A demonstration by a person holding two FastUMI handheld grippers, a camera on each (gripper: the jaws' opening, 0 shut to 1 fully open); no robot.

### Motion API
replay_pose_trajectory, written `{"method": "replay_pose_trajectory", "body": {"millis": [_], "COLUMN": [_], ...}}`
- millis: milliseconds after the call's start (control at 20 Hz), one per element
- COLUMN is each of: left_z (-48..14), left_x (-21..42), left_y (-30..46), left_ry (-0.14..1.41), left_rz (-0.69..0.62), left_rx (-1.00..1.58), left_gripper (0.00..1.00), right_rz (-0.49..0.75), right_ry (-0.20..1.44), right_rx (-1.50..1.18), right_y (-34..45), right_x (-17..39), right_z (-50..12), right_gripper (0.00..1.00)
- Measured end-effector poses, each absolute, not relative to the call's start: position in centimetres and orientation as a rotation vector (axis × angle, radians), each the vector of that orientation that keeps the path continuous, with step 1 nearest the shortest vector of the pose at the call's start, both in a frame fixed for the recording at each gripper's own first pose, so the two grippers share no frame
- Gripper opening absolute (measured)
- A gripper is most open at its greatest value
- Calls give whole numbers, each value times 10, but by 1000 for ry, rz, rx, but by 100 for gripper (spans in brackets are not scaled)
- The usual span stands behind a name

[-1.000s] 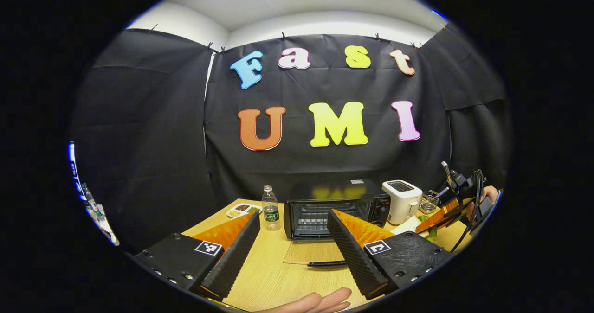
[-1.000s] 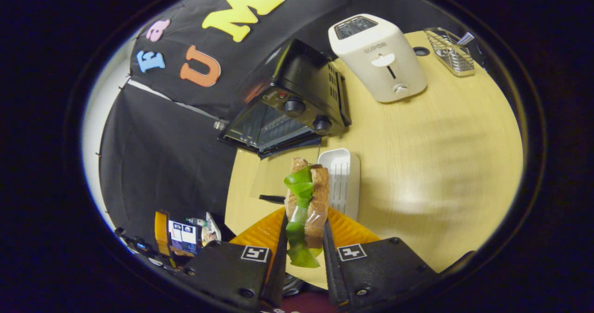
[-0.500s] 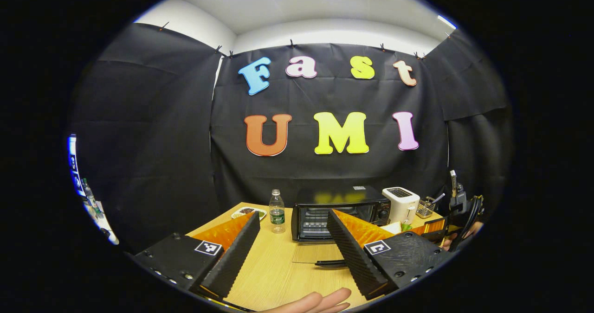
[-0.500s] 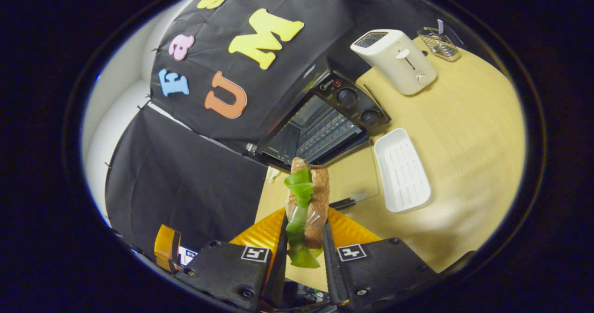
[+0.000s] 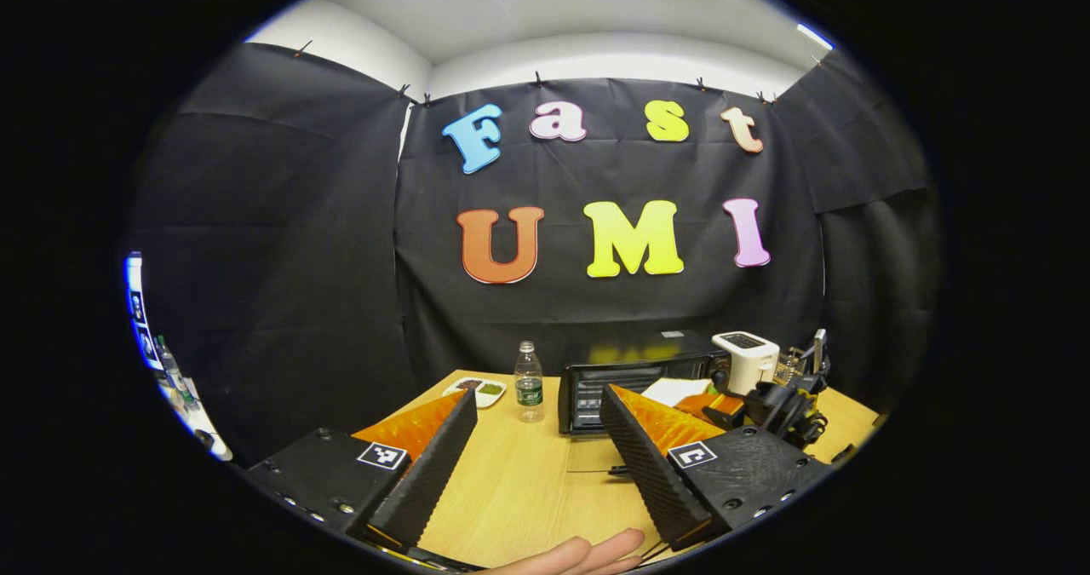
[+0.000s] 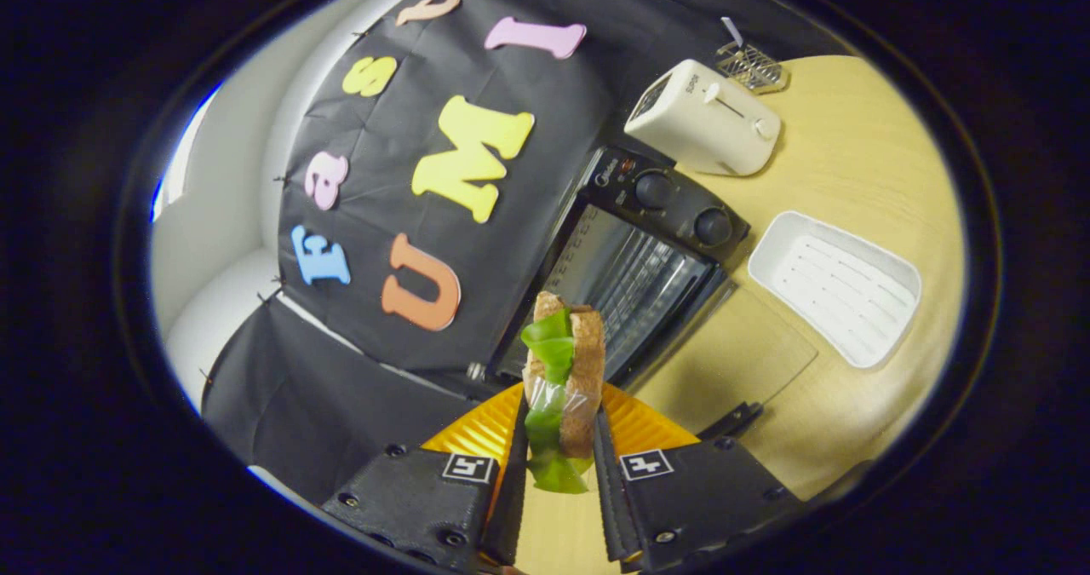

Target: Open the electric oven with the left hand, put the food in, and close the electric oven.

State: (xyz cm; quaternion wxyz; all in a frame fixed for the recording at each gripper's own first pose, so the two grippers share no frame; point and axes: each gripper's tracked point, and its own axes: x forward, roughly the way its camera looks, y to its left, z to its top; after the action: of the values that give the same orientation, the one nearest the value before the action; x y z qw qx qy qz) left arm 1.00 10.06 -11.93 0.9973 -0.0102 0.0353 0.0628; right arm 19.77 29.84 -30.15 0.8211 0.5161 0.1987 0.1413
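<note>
The electric oven is standing at the back of the table, against the booth wall, its door lying open and flat on the tabletop before it. In the left gripper view, a bottle is standing just left of the oven, with what may be a small dish lying farther left. The toaster is sitting right of the oven, a wire rack behind it, and a tray is lying beside the open door

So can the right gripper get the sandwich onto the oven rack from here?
Probably yes. The oven door lies folded down flat, the rack is exposed, and nothing sits between it and the sandwich clamped in the right gripper.
</note>
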Motion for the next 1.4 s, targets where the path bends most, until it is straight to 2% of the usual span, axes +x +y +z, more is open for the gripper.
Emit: {"method": "replay_pose_trajectory", "body": {"millis": [250,550,850,900,950,1000,1050,1100,1300,1350,1400], "left_z": [-126,-136,-143,-145,-144,-143,-145,-150,-158,-158,-160], "left_x": [3,-6,-12,-14,-15,-14,-13,-14,-14,-15,-15], "left_y": [109,130,143,146,148,150,152,151,154,157,158], "left_ry": [82,107,142,144,138,135,138,152,181,179,181], "left_rz": [126,161,177,181,185,190,192,187,171,178,182], "left_rx": [-32,-30,-38,-35,-33,-38,-48,-62,-97,-97,-99], "left_gripper": [95,95,95,96,96,96,95,95,96,96,96], "right_rz": [168,61,-44,-52,-54,-56,-57,-58,-79,-86,-83], "right_ry": [268,274,229,226,222,229,235,240,239,250,267], "right_rx": [1090,1168,1084,1068,1051,1031,1028,1029,964,932,892], "right_y": [324,354,351,354,354,357,359,361,359,359,363], "right_x": [258,311,356,358,361,361,362,361,362,363,362], "right_z": [-309,-339,-360,-361,-363,-367,-370,-372,-374,-376,-379], "right_gripper": [40,40,41,31,31,40,32,44,50,37,56]}}
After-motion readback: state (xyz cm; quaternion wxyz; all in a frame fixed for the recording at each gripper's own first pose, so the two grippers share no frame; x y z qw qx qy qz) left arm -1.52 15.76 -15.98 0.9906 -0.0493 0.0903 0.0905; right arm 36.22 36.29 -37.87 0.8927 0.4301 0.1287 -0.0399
